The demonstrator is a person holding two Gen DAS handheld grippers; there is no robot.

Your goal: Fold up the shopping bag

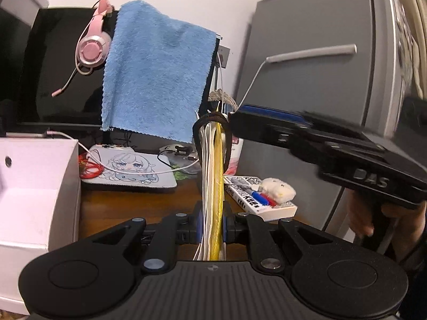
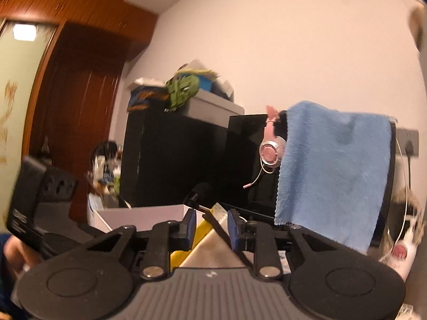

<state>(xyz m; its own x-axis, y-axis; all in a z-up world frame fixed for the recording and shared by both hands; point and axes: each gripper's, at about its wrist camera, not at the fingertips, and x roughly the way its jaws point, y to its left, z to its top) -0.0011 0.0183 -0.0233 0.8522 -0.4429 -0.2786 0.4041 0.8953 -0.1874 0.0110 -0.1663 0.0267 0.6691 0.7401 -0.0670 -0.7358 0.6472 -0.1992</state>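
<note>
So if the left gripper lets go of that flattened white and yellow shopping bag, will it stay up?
Probably not. The flattened white and yellow shopping bag looks like thin layered sheets, so likely light and floppy. Only the left gripper clamps it; its dark loop handle would likely sag.

Pale wall (image 2: 267, 40), wooden wardrobe (image 2: 80, 93), grey fridge (image 1: 320, 66) perhaps, brown desk (image 1: 133, 205)

The shopping bag (image 1: 212, 176) runs below the left gripper's (image 1: 212, 230) body; the right gripper (image 1: 333, 144) is motion-blurred.

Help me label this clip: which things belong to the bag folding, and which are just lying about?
Job: bag; left gripper, shut on it; right gripper, around it.
Clutter: towel, headset, book, white box, fridge.
</note>
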